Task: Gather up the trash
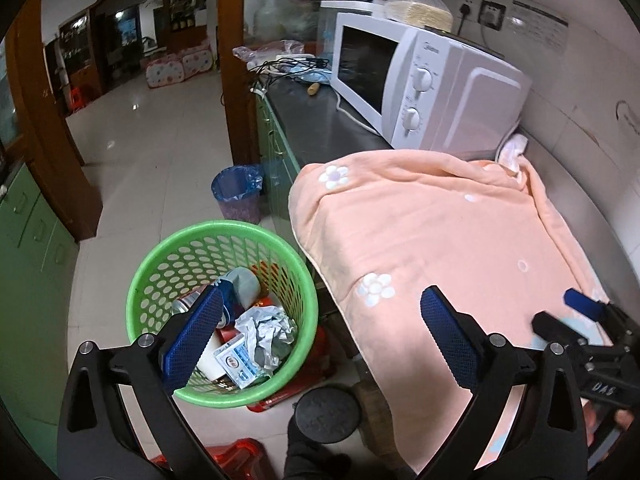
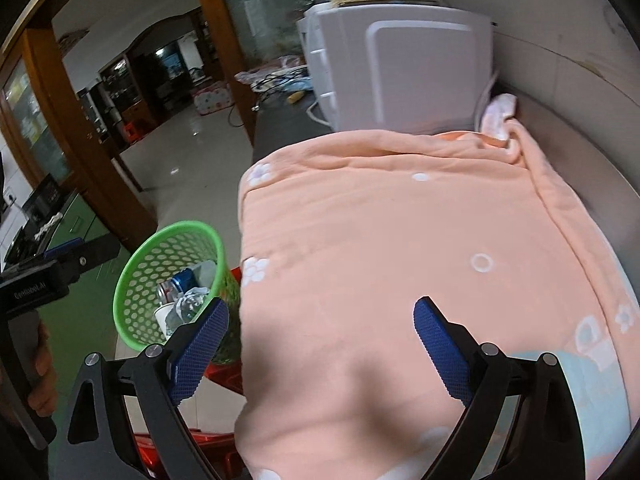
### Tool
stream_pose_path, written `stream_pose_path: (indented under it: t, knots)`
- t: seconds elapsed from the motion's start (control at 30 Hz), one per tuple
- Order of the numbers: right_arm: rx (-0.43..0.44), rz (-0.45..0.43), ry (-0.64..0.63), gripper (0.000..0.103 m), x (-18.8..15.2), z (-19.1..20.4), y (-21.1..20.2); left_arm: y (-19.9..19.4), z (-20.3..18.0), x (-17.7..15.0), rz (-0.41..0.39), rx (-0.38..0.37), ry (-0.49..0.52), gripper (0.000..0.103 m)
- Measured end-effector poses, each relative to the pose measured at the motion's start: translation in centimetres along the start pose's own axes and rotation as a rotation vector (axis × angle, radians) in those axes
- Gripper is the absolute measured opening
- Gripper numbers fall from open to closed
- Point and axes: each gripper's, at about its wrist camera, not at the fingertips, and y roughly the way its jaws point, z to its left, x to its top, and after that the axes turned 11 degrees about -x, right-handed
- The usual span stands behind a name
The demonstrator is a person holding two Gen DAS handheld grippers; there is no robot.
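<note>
With both tools empty and spread wide, the trash already sits in the green basket on the floor, just beside the edge of the tabletop that carries the peach blanket and the microwave. The left hand-held gripper hangs released above the basket's near rim, nothing between its blue pads. The right hand-held gripper is likewise released, over the blanket, with nothing in it.

No loose trash shows on the blanket in either view, so the likeliest slip from here, I judge, is a search that snags the soft fabric: a pad closing low on the blanket would pinch a fold and drag it toward the overhang. The basket is light and perforated and seems to rest against a red stool; a knock from the left tool could tip it and spill the load.

Inside, a blue can lies tilted, its long axis running from the basket's left wall up toward the far right, beside a grey-blue cup lying on its side. A crumpled silver wrapper has no clear axis. A small printed carton lies flat below it, long side slanting toward the near right rim.
</note>
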Motion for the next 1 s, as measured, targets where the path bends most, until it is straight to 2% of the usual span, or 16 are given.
stream_pose_path:
  t: [0.17, 0.4, 0.9, 1.0]
  knots:
    - [-0.037, -0.015, 0.029, 0.091, -0.4, -1.6, -1.0, -0.5, -1.5, -0.1, -0.014, -0.023, 0.037, 0.098]
    - [-0.054, -0.023, 0.062, 0.091, -0.8, -2.7, -1.8, -0.9, -3.4, -0.3, -0.030, -0.019, 0.091, 0.098]
    - [-0.083, -0.053, 0.064, 0.092, -0.9, -3.2, -3.3, -2.1, -4.6, -0.6, -0.116, 0.017, 0.147, 0.098]
    - [-0.086, -0.058, 0.058, 0.092, -0.8, -3.1, -3.4, -2.1, -4.5, -0.5, -0.108, 0.011, 0.146, 0.098]
